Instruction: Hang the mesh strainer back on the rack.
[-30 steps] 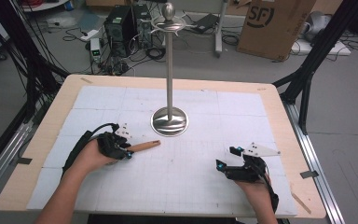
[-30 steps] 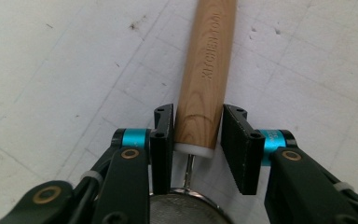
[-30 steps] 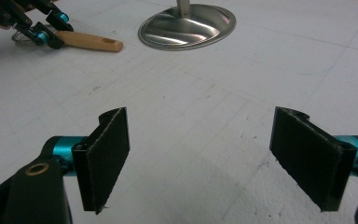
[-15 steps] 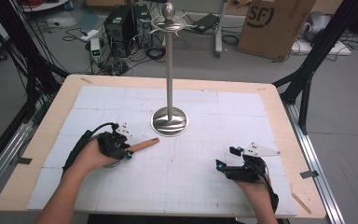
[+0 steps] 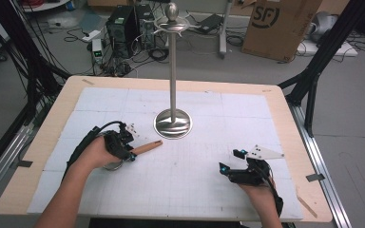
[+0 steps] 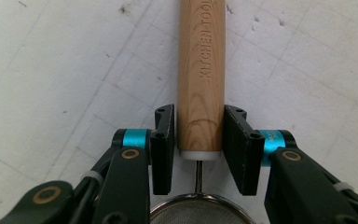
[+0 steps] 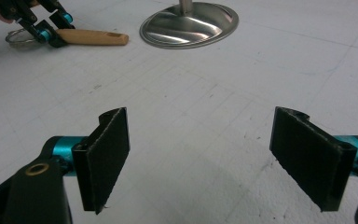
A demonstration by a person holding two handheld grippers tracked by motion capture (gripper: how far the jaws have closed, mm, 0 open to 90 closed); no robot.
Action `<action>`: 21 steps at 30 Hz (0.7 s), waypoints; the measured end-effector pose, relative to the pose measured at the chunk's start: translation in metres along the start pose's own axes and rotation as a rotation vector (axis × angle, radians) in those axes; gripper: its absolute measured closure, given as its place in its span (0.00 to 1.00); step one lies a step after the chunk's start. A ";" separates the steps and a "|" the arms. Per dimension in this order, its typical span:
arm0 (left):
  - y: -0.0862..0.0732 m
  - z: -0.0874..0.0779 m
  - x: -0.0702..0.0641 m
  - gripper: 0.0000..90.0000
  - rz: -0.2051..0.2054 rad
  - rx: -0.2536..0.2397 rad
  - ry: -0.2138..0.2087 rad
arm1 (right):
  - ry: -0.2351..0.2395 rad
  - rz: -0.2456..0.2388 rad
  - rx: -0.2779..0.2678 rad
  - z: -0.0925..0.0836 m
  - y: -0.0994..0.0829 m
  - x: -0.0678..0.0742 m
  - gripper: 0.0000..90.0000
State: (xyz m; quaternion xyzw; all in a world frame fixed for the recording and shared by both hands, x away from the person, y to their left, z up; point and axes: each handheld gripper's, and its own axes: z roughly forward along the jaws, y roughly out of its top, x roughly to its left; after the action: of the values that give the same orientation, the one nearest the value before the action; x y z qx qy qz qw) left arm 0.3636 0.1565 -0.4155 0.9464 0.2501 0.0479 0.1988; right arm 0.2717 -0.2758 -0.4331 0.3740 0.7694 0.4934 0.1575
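A: High view, item one?
B: Table [image 5: 285, 102], pale wood rim, covered by a white gridded mat [image 5: 247, 118]. Metal stand [image 5: 172, 124] upright at the middle, round base on the mat, thin post rising to a knobbed top.

A: Item two, the person's left side?
B: Left hand [image 5: 97, 153] on the left gripper [image 5: 132, 154], low on the mat, left of the stand's base. Wooden handle [image 5: 146, 147] projected from its jaws toward the base, its tip near the base but apart from it. A metal ring showed under the hand.

A: Right side?
B: Right hand [image 5: 261, 192] on the right gripper [image 5: 229, 161], near the table's front right, jaws spread, nothing between them, well apart from the stand.

A: Left gripper view?
B: The left gripper [image 6: 198, 140] had both black pads set against the wooden handle [image 6: 201, 70] at its lower end, pinching it. Handle was stamped KITCHEN TOOL and ran away up the frame over the mat. Below the pads: a white collar, a thin wire, then the rim of a mesh strainer bowl [image 6: 198, 211].

A: Right gripper view?
B: The right gripper [image 7: 198, 161] stood wide apart, bare mat between the pads. Farther off, upper left: the left gripper [image 7: 46, 32] clamped on the wooden handle [image 7: 93, 37], which lay flat on the mat, wire ring behind it. Stand's base [image 7: 189, 24] at top centre, just beside the handle's free end, not touching
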 end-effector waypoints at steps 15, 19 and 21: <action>-0.007 -0.002 -0.005 0.77 0.043 -0.049 0.027 | 0.003 0.003 0.000 0.000 0.000 0.000 0.21; -0.011 -0.004 -0.005 0.77 0.046 -0.077 0.033 | 0.001 0.003 0.000 0.000 0.000 -0.001 0.21; -0.012 -0.008 -0.007 0.77 0.055 -0.090 0.041 | 0.001 0.007 0.002 0.000 0.000 -0.001 0.21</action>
State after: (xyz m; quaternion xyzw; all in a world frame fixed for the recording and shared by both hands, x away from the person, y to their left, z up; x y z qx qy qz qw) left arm 0.3510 0.1653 -0.4126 0.9418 0.2254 0.0838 0.2348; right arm 0.2720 -0.2771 -0.4334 0.3767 0.7686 0.4932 0.1551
